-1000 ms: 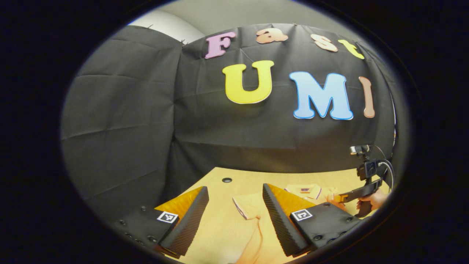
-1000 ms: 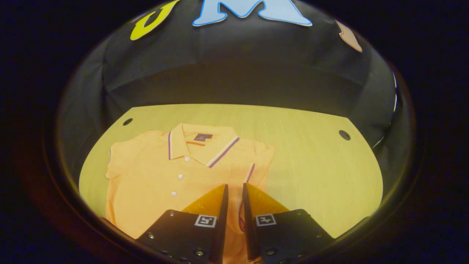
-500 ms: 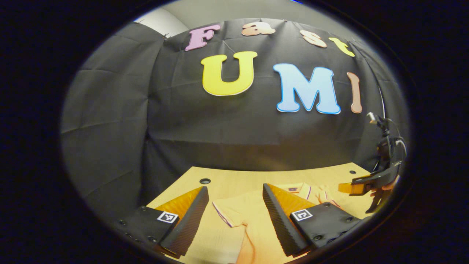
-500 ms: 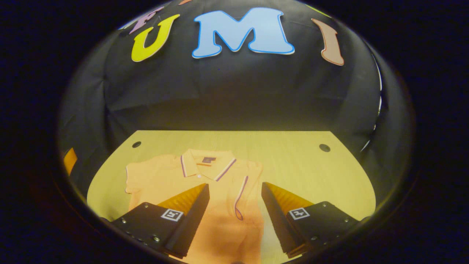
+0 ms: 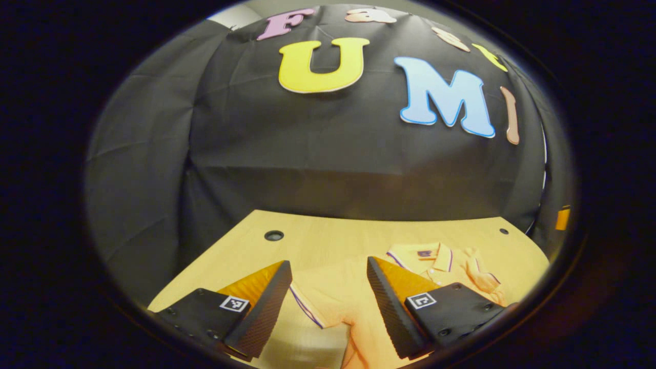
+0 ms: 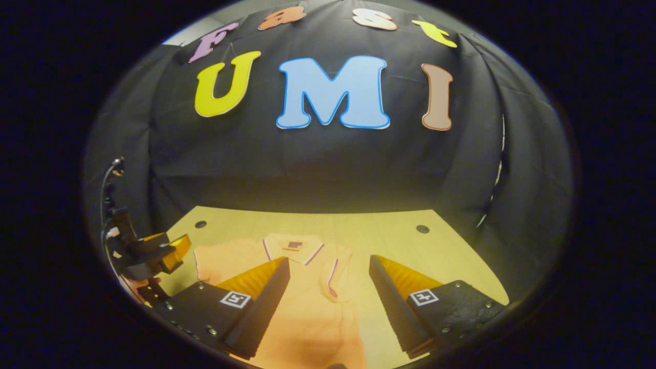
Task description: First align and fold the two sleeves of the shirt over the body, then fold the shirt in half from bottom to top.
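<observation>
A wooden table [image 6: 446,256] carries an orange polo shirt [image 6: 307,307], lying flat.

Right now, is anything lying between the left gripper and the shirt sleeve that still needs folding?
Nothing visible. The left gripper hangs open above the flat sleeve of the shirt, with bare table around it. The right gripper is open too, off to the side.

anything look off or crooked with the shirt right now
Nothing damaged or spilled. The shirt lies flat on the table, but lopsided: one sleeve is folded over the body while the other sleeve is spread out. Both grippers are open, holding nothing.
</observation>
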Motion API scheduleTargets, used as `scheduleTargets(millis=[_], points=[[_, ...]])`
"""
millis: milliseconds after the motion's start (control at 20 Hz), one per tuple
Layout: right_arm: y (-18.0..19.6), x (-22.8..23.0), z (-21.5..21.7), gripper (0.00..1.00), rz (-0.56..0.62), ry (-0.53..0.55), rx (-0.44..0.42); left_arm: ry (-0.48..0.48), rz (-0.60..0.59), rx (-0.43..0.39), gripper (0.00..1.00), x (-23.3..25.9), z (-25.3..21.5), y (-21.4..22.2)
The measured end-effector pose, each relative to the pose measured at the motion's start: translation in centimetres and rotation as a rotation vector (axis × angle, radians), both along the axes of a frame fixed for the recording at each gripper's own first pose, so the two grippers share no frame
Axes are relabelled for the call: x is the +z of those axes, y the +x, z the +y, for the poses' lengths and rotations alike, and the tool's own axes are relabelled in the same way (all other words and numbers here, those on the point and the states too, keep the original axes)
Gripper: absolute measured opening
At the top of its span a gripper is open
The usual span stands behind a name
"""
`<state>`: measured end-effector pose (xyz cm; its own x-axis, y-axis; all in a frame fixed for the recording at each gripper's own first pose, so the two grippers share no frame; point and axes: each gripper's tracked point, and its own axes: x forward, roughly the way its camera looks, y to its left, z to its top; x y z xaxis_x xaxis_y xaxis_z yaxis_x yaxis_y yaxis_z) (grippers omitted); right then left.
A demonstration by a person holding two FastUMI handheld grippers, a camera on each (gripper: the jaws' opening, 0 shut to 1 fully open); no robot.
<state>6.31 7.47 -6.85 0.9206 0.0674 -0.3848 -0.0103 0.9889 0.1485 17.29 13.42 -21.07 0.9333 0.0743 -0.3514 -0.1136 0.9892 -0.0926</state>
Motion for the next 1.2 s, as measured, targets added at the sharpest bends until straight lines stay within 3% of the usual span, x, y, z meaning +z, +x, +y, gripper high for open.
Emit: scheduleTargets(millis=[500, 1150, 1200], points=[[-5.1, 2.3, 1.8, 0.96, -0.011, -0.021, 0.035, -0.025, 0.219, 0.124, 0.96, -11.6, 4.9, 5.3], [-7.3, 1.0, 0.9, 0.96, 0.042, 0.028, 0.024, 0.031, 0.300, 0.102, 0.92, -14.7, 4.8, 7.4], [-7.3, 0.9, 1.0, 0.96, 0.044, 0.037, 0.024, 0.037, 0.307, 0.096, 0.82, -14.9, 4.4, 7.4]])
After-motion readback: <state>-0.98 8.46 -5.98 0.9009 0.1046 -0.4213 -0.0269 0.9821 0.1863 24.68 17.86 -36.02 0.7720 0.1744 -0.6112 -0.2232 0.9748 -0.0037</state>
